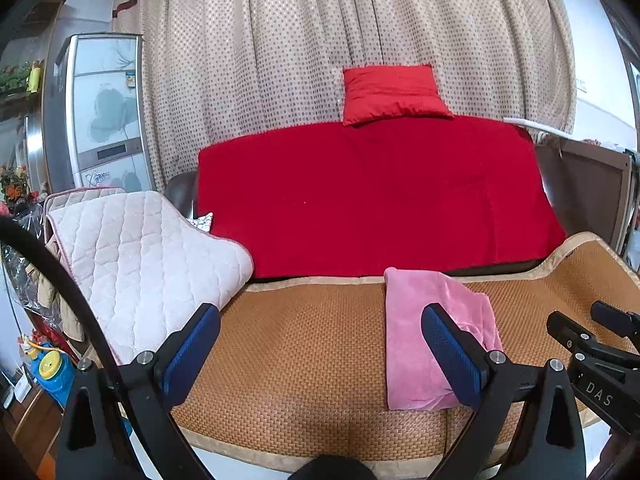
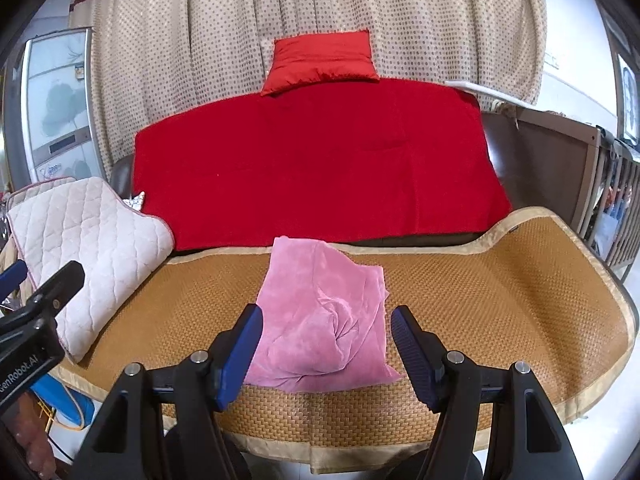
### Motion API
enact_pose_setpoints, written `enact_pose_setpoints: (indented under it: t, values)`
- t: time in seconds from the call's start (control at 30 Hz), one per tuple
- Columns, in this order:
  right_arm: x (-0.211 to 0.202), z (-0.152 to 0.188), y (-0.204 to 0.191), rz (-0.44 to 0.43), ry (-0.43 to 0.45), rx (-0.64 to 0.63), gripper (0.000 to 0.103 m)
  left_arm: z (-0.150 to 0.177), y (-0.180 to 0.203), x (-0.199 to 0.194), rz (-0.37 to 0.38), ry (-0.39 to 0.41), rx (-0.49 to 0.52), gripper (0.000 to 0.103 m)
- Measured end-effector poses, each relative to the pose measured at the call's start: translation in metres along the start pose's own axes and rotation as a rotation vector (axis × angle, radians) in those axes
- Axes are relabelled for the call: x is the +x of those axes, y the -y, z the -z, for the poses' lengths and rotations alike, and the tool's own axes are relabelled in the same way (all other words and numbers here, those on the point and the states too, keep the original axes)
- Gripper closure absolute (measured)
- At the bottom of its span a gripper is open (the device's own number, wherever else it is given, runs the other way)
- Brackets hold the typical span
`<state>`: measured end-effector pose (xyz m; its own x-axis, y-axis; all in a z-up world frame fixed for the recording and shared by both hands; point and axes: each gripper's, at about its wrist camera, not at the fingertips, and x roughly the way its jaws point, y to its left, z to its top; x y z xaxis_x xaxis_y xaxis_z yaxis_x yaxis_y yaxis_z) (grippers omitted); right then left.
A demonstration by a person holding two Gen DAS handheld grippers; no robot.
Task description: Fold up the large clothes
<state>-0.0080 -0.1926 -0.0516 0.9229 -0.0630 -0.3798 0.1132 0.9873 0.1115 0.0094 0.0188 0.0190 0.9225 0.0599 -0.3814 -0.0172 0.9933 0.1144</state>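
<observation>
A pink garment (image 2: 324,316) lies folded into a rough rectangle on the woven brown mat (image 2: 500,296), with creases at its middle. It also shows in the left wrist view (image 1: 420,340). My right gripper (image 2: 326,350) is open and empty, just above the garment's near edge. My left gripper (image 1: 320,348) is open and empty over the mat (image 1: 300,340), left of the garment; its right finger overlaps the garment's edge in view. The right gripper's body (image 1: 600,364) shows at the right of the left wrist view.
A white quilted pad (image 2: 84,248) lies over the sofa's left arm. A red blanket (image 2: 316,164) covers the backrest, with a red cushion (image 2: 324,62) on top. A dotted curtain hangs behind. A dark wooden frame (image 2: 560,168) stands at the right.
</observation>
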Motion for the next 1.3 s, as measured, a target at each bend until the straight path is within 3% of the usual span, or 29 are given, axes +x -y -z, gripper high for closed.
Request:
enact_pose_setpoints:
  t: [0.37, 0.97, 1.3]
  values:
    - [-0.01, -0.002, -0.009, -0.006, 0.016, -0.021, 0.032, -0.004, -0.006, -0.015, 0.01, 0.033, -0.003, 0.003]
    - [0.042, -0.006, -0.007, -0.008, -0.044, -0.016, 0.032, -0.011, 0.008, 0.035, 0.037, -0.027, -0.001, 0.003]
    - [0.045, -0.009, -0.007, -0.014, -0.028, -0.006, 0.032, -0.008, 0.011, 0.045, 0.057, -0.045, -0.001, 0.003]
